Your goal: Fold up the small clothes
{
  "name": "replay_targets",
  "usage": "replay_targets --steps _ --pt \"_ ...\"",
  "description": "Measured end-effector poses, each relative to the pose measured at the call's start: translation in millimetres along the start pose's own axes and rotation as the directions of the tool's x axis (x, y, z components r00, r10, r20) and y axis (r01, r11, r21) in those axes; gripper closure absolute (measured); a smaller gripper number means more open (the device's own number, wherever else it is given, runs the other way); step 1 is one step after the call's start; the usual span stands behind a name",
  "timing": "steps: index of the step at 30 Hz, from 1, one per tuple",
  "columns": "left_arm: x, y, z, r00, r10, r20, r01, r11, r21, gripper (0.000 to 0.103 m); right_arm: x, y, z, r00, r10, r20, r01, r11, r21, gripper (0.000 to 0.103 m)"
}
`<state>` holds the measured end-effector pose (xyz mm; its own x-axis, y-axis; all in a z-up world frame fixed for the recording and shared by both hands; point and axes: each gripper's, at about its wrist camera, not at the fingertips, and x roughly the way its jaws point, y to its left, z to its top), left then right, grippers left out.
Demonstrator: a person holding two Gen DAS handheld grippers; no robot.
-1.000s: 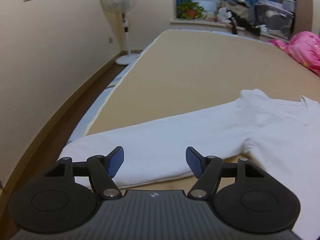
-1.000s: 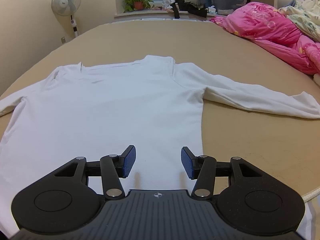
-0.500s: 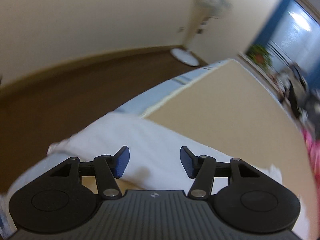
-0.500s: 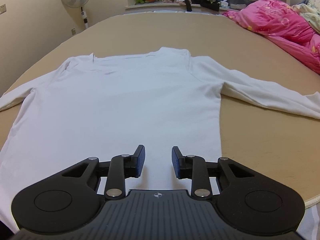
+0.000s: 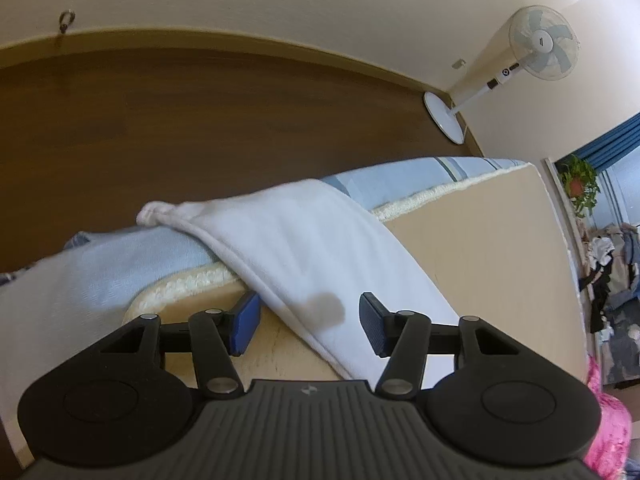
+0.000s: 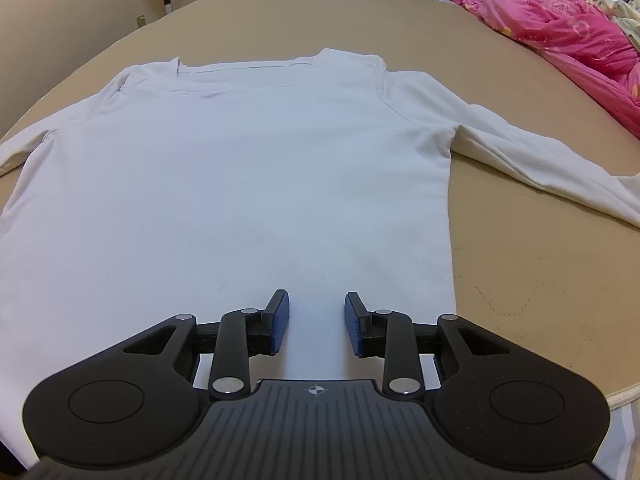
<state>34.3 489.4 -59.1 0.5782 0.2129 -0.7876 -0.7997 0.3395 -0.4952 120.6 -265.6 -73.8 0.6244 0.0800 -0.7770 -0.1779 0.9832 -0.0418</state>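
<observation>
Your white long-sleeved cotton top [image 6: 248, 184] lies flat, spread out on the tan quilted bed cover [image 6: 540, 280], neckline away from you and hem toward you. Both sleeves stretch sideways, so the garment looks laid out ready for a first fold, with none made yet.

The top's left sleeve [image 5: 320, 248] runs out to the bed's edge, and its cuff [image 5: 154, 214] droops over the pale blue striped sheet [image 5: 100, 272] above the dark wooden floor [image 5: 200, 120]. Your left gripper [image 5: 308, 322] hovers over this sleeve, tilted downward. Its blue-padded jaws are closing and straddle the sleeve's lower edge, but the pads do not press on the cloth, so nothing is grasped. It is probably lined up here to pick up the sleeve and bring it across the body.

Your right gripper [image 6: 316, 324] points down over the top's body near the hem, toward its right side. Its jaws stand partly apart with bare white cloth showing between them, gripping nothing. That position suits pinning or lifting the hem while the other side works.

Further out, a crumpled pink quilt [image 6: 580, 40] sits at the bed's right, well apart from the top, and a white standing fan [image 5: 520, 60] stands by the cream wall.
</observation>
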Motion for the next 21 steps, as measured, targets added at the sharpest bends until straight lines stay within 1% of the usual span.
replay_targets --steps 1,2,3,5,7,8,9,10,11,12,13,14,15,16,17,18,19,20,21 --pt "1.6 -5.5 -3.6 1.0 0.02 0.014 -0.02 1.0 0.008 0.068 0.4 0.7 0.3 1.0 -0.002 0.0 0.002 1.0 -0.003 0.07" --pt "5.8 -5.7 -3.9 0.999 0.046 0.028 -0.046 0.999 0.014 0.081 0.7 0.9 0.4 1.0 -0.005 0.0 0.005 1.0 -0.006 0.07" --pt "6.1 -6.6 -3.9 0.997 0.069 0.043 -0.069 0.997 0.015 0.098 1.1 1.8 0.3 1.0 -0.008 0.0 0.008 1.0 -0.01 0.07" --pt "7.2 -11.6 -5.0 0.993 0.093 0.074 -0.096 0.995 0.032 0.098 1.4 3.9 -0.1 1.0 -0.013 0.002 0.013 1.0 -0.022 0.07" --pt "0.3 -36.4 -11.4 0.978 0.142 0.156 -0.163 0.978 0.132 0.099 1.6 4.6 -0.3 1.0 -0.016 0.003 0.016 0.999 -0.029 0.07" --pt "-7.3 -57.5 -18.3 0.964 0.14 0.226 -0.189 0.959 0.211 0.1 1.4 4.7 -0.4 1.0 -0.016 0.004 0.016 0.999 -0.031 0.07" --pt "-13.9 -78.1 -26.8 0.951 0.111 0.288 -0.196 0.939 0.283 0.1 1.4 4.9 -0.6 1.0 -0.017 0.006 0.017 0.999 -0.032 0.07" --pt "-23.3 -102.6 -39.7 0.939 0.042 0.342 -0.176 0.912 0.371 0.1 1.3 5.0 -0.7 1.0 -0.018 0.009 0.018 0.999 -0.033 0.07" --pt "-30.5 -120.7 -52.1 0.931 -0.028 0.364 -0.144 0.888 0.437 0.1 1.2 5.1 -1.1 1.0 -0.019 0.011 0.019 0.999 -0.034 0.07" --pt "-43.8 -147.1 -74.6 0.916 -0.144 0.373 -0.084 0.843 0.531 0.1 0.8 6.5 -1.8 1.0 -0.022 0.014 0.022 0.999 -0.035 0.07" --pt "-53.3 -163.9 -92.9 0.904 -0.228 0.362 -0.034 0.805 0.592 0.1 0.4 8.4 -3.0 0.999 -0.026 0.019 0.026 0.999 -0.036 0.07" --pt "-66.5 -184.0 -119.2 0.884 -0.344 0.317 0.049 0.741 0.67 0.1 0.1 9.8 -4.1 0.999 -0.03 0.025 0.031 0.999 -0.037 0.071" --pt "-77.7 -199.4 -143.8 0.862 -0.445 0.244 0.14 0.67 0.729 0.1 -0.3 11.3 -5.4 0.999 -0.036 0.032 0.038 0.999 -0.04 0.071" --pt "-86.8 -212.3 -168.8 0.836 -0.53 0.139 0.243 0.585 0.774 0.099 -0.6 12.9 -6.7 0.998 -0.042 0.039 0.044 0.998 -0.045 0.071" --pt "-93.2 -225.5 -198.4 0.799 -0.6 -0.034 0.38 0.461 0.802 0.098 -1.0 14.7 -8.1 0.998 -0.049 0.047 0.052 0.997 -0.055 0.071" --pt "-93.1 -234.9 -221.2 0.763 -0.611 -0.212 0.497 0.344 0.797 0.081 -1.4 16.0 -9.2 0.997 -0.055 0.055 0.058 0.996 -0.064 0.071" --pt "-91.3 -240.4 -237.2 0.733 -0.593 -0.334 0.568 0.264 0.779 0.075 -1.7 16.6 -9.7 0.996 -0.059 0.061 0.063 0.996 -0.068 0.071" --pt "-92.0 -242.2 -252.1 0.718 -0.577 -0.389 0.594 0.218 0.774 0.075 -2.2 16.8 -10.5 0.996 -0.062 0.065 0.066 0.996 -0.067 0.071" --pt "-93.2 -242.3 -259.1 0.723 -0.567 -0.393 0.588 0.209 0.781 0.075 -2.8 16.0 -10.3 0.996 -0.063 0.067 0.067 0.996 -0.063 0.071"
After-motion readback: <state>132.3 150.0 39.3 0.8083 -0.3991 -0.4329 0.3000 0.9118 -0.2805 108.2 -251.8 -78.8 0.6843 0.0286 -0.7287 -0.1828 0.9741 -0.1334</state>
